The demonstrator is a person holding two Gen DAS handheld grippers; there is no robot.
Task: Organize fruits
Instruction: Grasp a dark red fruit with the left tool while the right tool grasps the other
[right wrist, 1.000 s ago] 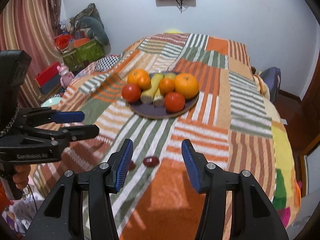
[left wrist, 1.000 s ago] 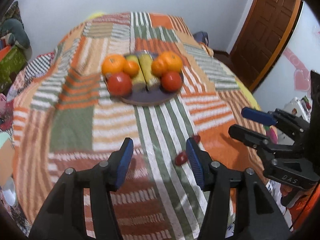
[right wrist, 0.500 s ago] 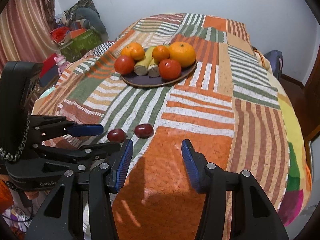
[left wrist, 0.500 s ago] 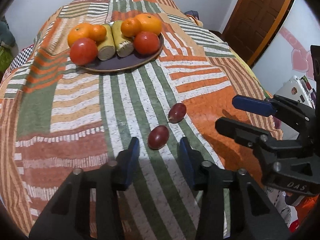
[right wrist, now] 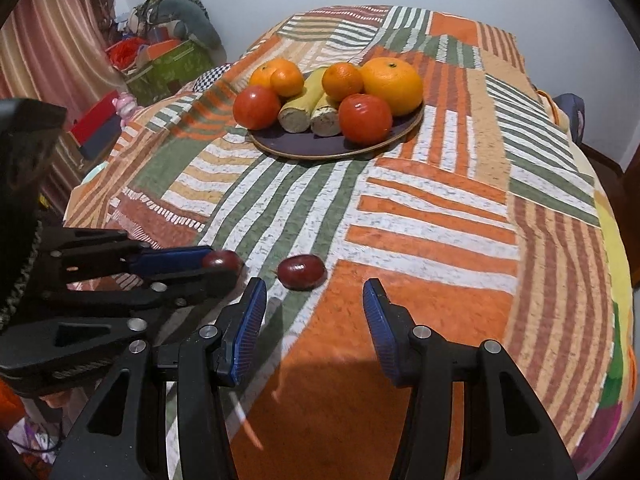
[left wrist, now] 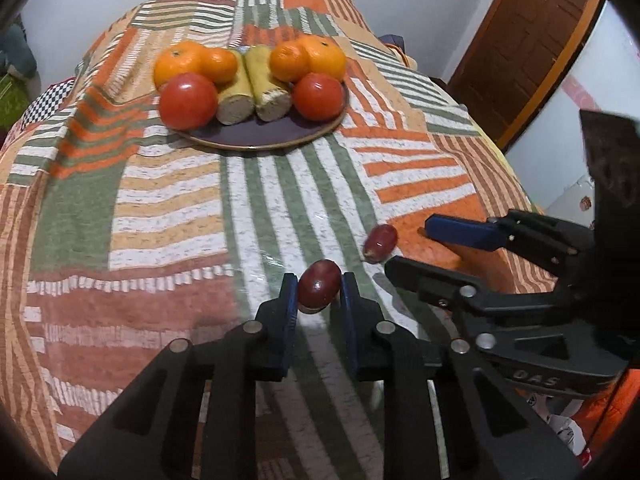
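Note:
A dark plate (left wrist: 260, 136) on the striped bedspread holds oranges, two tomatoes and two banana halves; it also shows in the right wrist view (right wrist: 316, 146). My left gripper (left wrist: 319, 290) is shut on a dark red grape (left wrist: 319, 283) just above the cloth; it also shows in the right wrist view (right wrist: 208, 264). A second grape (left wrist: 380, 241) lies to its right, also in the right wrist view (right wrist: 301, 271). My right gripper (right wrist: 315, 316) is open and empty, just short of that second grape; it also shows in the left wrist view (left wrist: 416, 248).
The bedspread (right wrist: 440, 208) covers a rounded bed that drops off at the sides. A green box and clutter (right wrist: 168, 60) stand at the far left. A wooden door (left wrist: 528, 40) is at the right.
My left gripper moved forward and shut on the nearer grape. My right gripper came closer to the other grape and stayed open.

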